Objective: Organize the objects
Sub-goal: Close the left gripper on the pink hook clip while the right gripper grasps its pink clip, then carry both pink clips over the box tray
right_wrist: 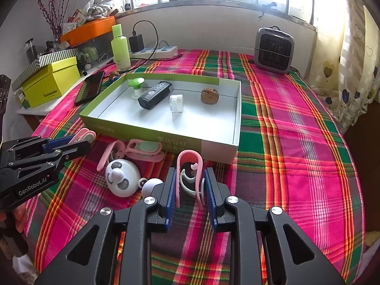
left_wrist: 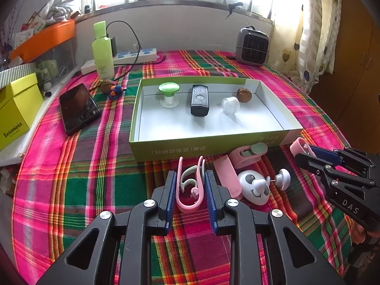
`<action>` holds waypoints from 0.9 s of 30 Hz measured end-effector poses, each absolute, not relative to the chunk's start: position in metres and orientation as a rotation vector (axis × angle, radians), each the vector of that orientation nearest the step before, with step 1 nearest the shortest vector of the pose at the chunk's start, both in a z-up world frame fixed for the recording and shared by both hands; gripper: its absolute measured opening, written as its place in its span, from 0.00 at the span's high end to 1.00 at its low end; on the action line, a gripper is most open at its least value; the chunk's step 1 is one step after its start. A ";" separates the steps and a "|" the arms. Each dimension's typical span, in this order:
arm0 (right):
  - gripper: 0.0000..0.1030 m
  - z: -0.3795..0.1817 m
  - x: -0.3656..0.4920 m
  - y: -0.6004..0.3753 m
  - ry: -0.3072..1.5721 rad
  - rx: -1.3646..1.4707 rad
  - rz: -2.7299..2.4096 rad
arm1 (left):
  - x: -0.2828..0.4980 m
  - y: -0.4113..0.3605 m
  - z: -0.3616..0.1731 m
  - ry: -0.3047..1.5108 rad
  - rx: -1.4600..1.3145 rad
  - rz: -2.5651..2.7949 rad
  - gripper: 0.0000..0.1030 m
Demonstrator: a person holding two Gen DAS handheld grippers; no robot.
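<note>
While both clips sit pinched, one pink clip (left_wrist: 190, 187) in your left gripper (left_wrist: 190, 185), another pink clip (right_wrist: 190, 178) in your right gripper (right_wrist: 190, 185), carry them to the tray (left_wrist: 213, 143) at twelve o'clock and release inside.

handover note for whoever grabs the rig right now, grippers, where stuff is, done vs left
Left gripper: shut on a pink clip, just above the plaid cloth.
Right gripper: shut on another pink clip, near the box's front wall.
Done: the open box holds a green-topped spool, a black remote, a clear jar and a walnut.
Left: both held clips, plus the panda toy and more pink clips lying on the cloth in front of the box.
</note>
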State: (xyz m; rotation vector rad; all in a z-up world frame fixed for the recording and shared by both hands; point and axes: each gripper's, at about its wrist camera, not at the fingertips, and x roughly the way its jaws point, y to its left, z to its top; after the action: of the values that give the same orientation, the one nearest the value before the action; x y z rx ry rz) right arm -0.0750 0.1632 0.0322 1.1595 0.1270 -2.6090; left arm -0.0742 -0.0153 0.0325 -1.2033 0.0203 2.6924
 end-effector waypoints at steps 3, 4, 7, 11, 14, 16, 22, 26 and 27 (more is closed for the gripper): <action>0.76 0.037 -0.075 0.161 0.130 1.142 -2.609 | -0.074 -0.014 0.039 0.022 -1.180 2.698 0.79; 0.76 0.038 -0.076 0.160 0.131 1.137 -2.610 | -0.075 -0.014 0.041 0.024 -1.174 2.701 0.79; 0.76 0.042 -0.078 0.158 0.126 1.125 -2.613 | -0.077 -0.014 0.046 0.027 -1.158 2.706 0.79; 0.76 0.046 -0.081 0.154 0.127 1.108 -2.612 | -0.082 -0.013 0.051 0.025 -1.143 2.711 0.79; 0.76 0.048 -0.085 0.151 0.127 1.105 -2.611 | -0.085 -0.012 0.052 0.028 -1.141 2.709 0.79; 0.76 0.048 -0.088 0.150 0.125 1.104 -2.608 | -0.086 -0.011 0.052 0.026 -1.140 2.706 0.79; 0.76 0.051 -0.098 0.148 0.118 1.102 -2.608 | -0.098 -0.013 0.051 0.013 -1.147 2.707 0.79; 0.76 0.052 -0.108 0.147 0.113 1.104 -2.607 | -0.106 -0.013 0.052 0.009 -1.149 2.707 0.79; 0.76 0.052 -0.110 0.146 0.115 1.105 -2.608 | -0.109 -0.013 0.052 0.008 -1.150 2.708 0.79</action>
State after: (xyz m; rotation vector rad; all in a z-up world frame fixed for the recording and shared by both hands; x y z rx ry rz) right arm -0.1100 0.1463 0.0522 1.1047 0.1150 -2.6084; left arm -0.1087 -0.0132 0.0522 -1.1496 0.0077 2.7081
